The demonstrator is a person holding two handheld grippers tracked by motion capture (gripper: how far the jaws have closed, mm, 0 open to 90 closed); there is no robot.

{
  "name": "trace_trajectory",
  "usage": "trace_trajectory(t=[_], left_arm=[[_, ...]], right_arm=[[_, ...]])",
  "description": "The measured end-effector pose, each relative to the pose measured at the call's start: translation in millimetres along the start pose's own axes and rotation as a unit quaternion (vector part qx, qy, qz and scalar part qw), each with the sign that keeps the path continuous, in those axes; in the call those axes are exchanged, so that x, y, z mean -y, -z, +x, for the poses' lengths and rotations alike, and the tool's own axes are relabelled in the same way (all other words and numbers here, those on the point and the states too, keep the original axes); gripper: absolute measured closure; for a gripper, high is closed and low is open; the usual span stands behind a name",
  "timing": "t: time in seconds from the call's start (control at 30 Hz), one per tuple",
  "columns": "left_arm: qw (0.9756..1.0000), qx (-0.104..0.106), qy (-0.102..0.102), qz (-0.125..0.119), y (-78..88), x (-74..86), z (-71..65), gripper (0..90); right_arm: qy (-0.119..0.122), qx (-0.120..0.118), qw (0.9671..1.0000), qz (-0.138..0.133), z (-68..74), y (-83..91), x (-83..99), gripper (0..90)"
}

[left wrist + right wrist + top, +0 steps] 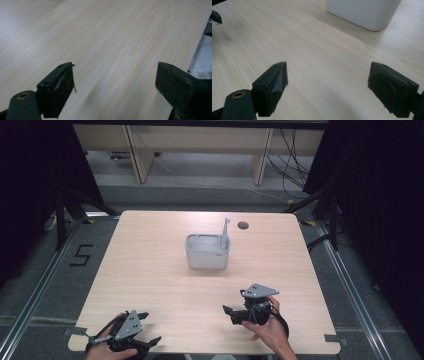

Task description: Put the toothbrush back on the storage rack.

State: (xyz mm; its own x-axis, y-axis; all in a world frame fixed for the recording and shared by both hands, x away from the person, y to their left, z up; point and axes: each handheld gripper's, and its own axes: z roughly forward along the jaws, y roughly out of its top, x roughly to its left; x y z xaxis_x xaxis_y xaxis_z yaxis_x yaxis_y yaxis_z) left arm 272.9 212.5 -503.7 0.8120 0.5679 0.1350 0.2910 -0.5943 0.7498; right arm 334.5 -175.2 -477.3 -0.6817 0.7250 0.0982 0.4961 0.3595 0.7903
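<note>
A white rectangular tub [207, 252] stands upright at the middle of the wooden table [150, 270]; a pale utensil handle [226, 227] sticks up from its far right corner. The tub's lower wall [364, 12] appears at the top of the right gripper view. My left gripper [151, 326] is at the table's near left edge, open and empty [115, 82]. My right gripper [229, 315] is near the front right, pointing left, open with nothing between its fingers [328, 80]. Both grippers are well short of the tub.
A round cable hole [243, 225] sits in the table behind the tub. The table's edge [197, 50] runs close to my left gripper's right jaw. One fingertip of the left gripper [217, 16] shows far left. Wooden desk legs [135, 155] and cables [295, 165] lie beyond the table.
</note>
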Motion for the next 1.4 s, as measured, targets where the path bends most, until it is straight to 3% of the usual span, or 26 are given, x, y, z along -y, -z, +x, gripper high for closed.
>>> trace_trajectory(t=[0.1, 0.3, 0.37, 0.43, 0.57, 0.73, 0.83, 1.0, 1.03, 1.17, 1.23, 1.27, 1.33, 1.4], left_arm=[[1.0, 0.007, 0.0, 0.003, 0.7, -0.3, 0.4, 14.7], [1.0, 0.004, 0.0, 0.001, 0.5, -0.2, 0.1, 14.8], [1.0, 0.004, 0.001, 0.0, 0.4, -0.1, -0.2, 14.8], [1.0, -0.002, 0.001, -0.005, -0.8, 0.4, -0.7, 14.7], [0.9999, 0.009, 0.005, -0.003, 0.4, -0.2, -0.9, 14.8], [1.0, 0.001, 0.004, -0.005, -0.3, 0.0, -1.2, 14.7], [1.0, 0.002, 0.005, -0.005, -0.6, -0.1, -1.5, 14.8], [1.0, 0.007, 0.003, -0.002, 0.7, -0.4, -0.4, 14.7], [1.0, 0.007, 0.003, -0.002, 0.7, -0.4, -0.4, 14.7], [1.0, 0.007, 0.0, -0.001, 0.5, -0.5, -0.6, 14.7], [1.0, 0.005, 0.005, -0.004, -0.1, -0.2, -0.9, 14.7], [1.0, -0.003, 0.002, -0.003, -0.3, 0.0, -0.8, 14.7], [1.0, 0.007, 0.003, -0.002, 0.6, -0.4, -0.7, 14.7], [1.0, 0.001, 0.002, -0.006, 1.6, -0.9, 0.6, 14.7]], right_arm=[[0.016, 0.005, 0.9999, 0.0, -1.2, 2.0, 2.9, 17.0], [0.011, 0.006, 0.9999, 0.006, -1.4, 6.8, 8.5, 17.0], [0.02, 0.011, 0.9997, 0.006, -2.2, 7.6, 10.2, 17.0], [0.007, 0.013, 0.9998, 0.015, 0.5, 9.7, 11.9, 17.1], [0.025, 0.016, 0.9995, 0.008, 0.2, 11.3, 13.7, 17.3], [0.016, 0.018, 0.9996, 0.014, 2.6, 15.4, 18.1, 17.3], [0.023, 0.016, 0.9996, 0.009, 1.9, 17.9, 20.0, 17.3], [0.008, 0.015, 0.9998, 0.014, 3.2, 21.1, 24.4, 17.2], [0.017, 0.017, 0.9996, 0.012, 2.2, 21.6, 24.9, 17.1], [0.004, 0.009, 0.9998, 0.016, 3.5, 23.9, 27.0, 16.8], [0.011, 0.018, 0.9997, 0.012, 2.7, 25.3, 27.9, 16.7], [-0.001, 0.016, 0.9997, 0.02, 3.9, 26.2, 28.6, 16.6], [0.006, 0.016, 0.9997, 0.017, 3.5, 26.4, 30.0, 16.6], [-0.004, 0.022, 0.9995, 0.022, 4.3, 26.9, 31.1, 16.6]])
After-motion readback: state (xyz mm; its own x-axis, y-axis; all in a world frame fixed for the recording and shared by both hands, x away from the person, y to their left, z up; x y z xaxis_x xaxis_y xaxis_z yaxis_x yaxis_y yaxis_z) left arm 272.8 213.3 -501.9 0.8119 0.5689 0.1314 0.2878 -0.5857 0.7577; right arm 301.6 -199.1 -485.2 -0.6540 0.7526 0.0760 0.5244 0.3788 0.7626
